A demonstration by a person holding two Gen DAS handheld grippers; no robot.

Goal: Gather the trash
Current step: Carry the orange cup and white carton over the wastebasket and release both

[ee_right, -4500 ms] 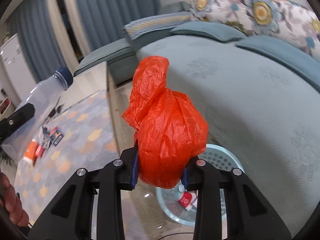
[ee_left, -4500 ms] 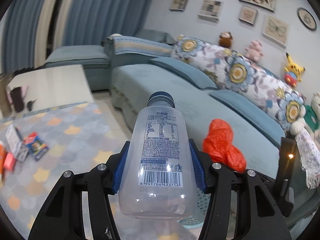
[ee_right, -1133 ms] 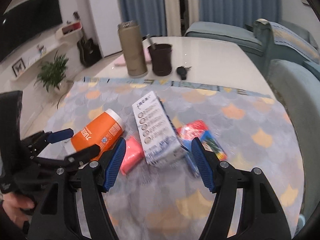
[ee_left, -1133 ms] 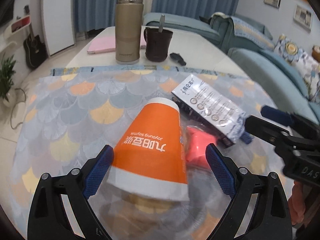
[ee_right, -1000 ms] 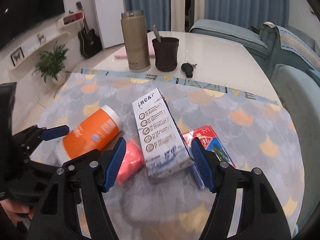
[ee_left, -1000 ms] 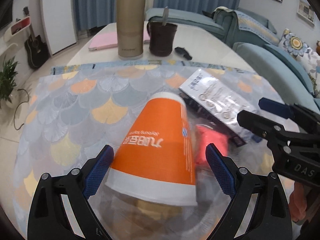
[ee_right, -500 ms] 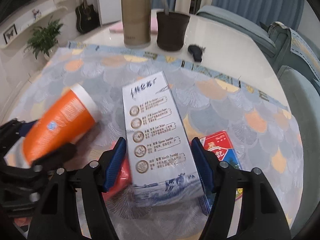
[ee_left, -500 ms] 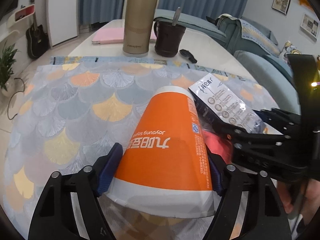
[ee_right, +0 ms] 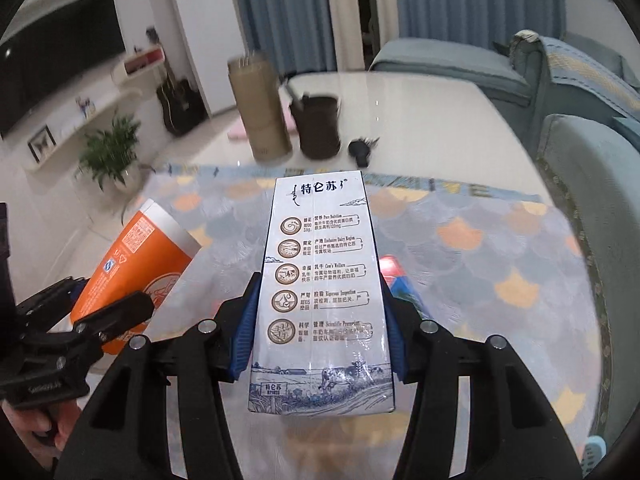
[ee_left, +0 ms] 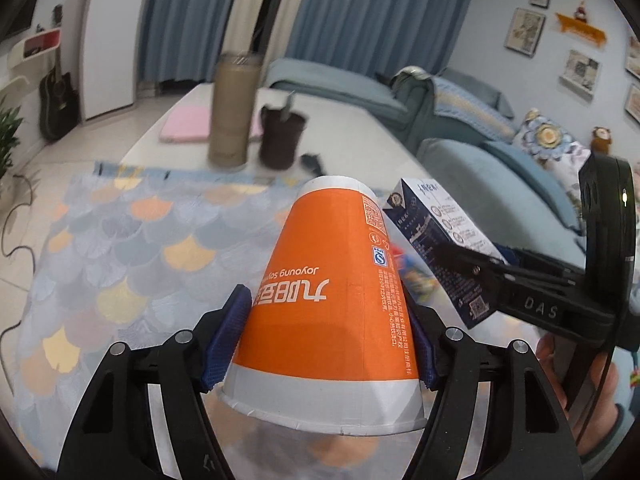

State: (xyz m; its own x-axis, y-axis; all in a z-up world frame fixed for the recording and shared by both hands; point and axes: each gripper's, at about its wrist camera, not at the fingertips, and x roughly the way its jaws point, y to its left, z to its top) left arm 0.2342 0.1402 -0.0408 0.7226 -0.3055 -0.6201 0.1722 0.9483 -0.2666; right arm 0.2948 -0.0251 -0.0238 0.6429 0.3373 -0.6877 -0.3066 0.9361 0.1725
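Adjacent wrist views, shared table (ee_left: pixel 360 136)

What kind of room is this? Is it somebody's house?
Most likely a home living room. There is a blue sofa with flowery cushions, a guitar leaning by the wall, and framed pictures hung up. Blue curtains cover the far side.

the left claw (ee_left: pixel 326 338) is clamped, its blue pads (ee_left: pixel 226 338) pressing both sides of an orange paper cup (ee_left: pixel 332 288) held bottom-forward and raised off the surface. the right claw (ee_right: pixel 320 334) is likewise closed, blue pads (ee_right: pixel 244 328) gripping a milk carton (ee_right: pixel 322 292) by its long sides. the two claws sit close side by side, and a bare hand (ee_left: pixel 592 396) shows behind the right one.
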